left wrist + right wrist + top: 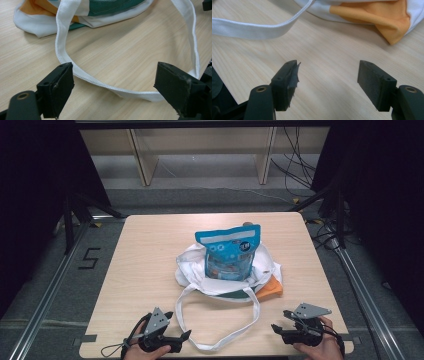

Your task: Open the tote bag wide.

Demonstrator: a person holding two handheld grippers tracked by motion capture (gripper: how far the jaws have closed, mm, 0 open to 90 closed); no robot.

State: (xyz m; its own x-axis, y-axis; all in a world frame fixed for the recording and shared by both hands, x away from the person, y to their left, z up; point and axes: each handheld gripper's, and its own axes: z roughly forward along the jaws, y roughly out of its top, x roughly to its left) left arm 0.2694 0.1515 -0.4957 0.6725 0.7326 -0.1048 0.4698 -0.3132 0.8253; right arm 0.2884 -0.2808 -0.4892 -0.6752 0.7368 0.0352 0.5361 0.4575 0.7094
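Both of my grippers sit at the near edge of the table point(150, 250). My left gripper point(183, 338) is at 7 o'clock from the bag, jaws spread, nothing pinched; the white strap point(82, 76) lies flat just past its fingertips. My right gripper point(278, 329) is at 5 o'clock, jaws also spread over bare wood.

Risk: the strap lies thin and flat, so a shallow pinch may slip off it. Pulling on one side may tip the blue pouch point(229, 251).

The white tote bag point(200, 270) slumps at table centre with an orange patch point(272, 287) at its right side; the pouch stands upright in it.
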